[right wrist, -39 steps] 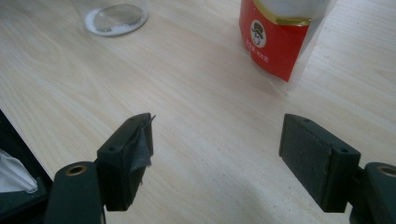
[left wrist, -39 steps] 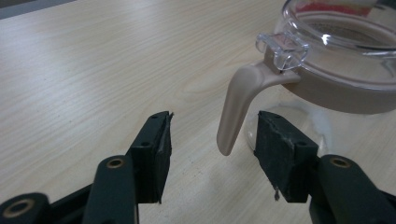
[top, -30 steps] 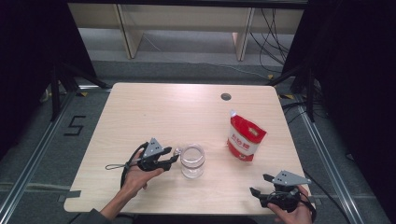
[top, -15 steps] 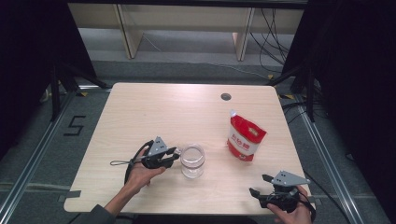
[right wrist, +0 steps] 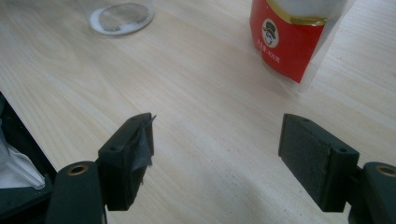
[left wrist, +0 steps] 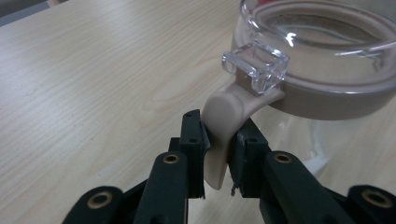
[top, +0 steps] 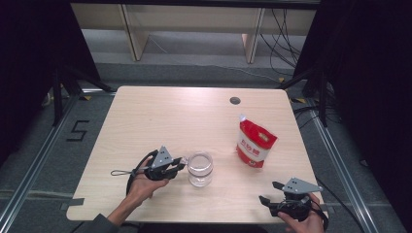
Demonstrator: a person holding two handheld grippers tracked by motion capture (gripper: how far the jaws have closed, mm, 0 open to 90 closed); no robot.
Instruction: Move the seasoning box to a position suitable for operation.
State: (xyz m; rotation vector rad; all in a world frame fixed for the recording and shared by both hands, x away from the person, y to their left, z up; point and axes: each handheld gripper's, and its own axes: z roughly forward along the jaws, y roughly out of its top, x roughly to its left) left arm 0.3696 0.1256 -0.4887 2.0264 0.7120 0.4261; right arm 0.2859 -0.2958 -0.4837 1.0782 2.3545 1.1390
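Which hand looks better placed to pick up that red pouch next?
The right. Its gripper is open and free, facing the red pouch across bare table. The left gripper is shut on the jar's latch tab.

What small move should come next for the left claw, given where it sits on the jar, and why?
Probably a gentle lift of the beige latch tab to unclip the lid. The left claw is already shut on that tab, which hangs from the clear jar's lid band under the clear clasp. The right claw waits open near the table's edge, short of the red pouch.
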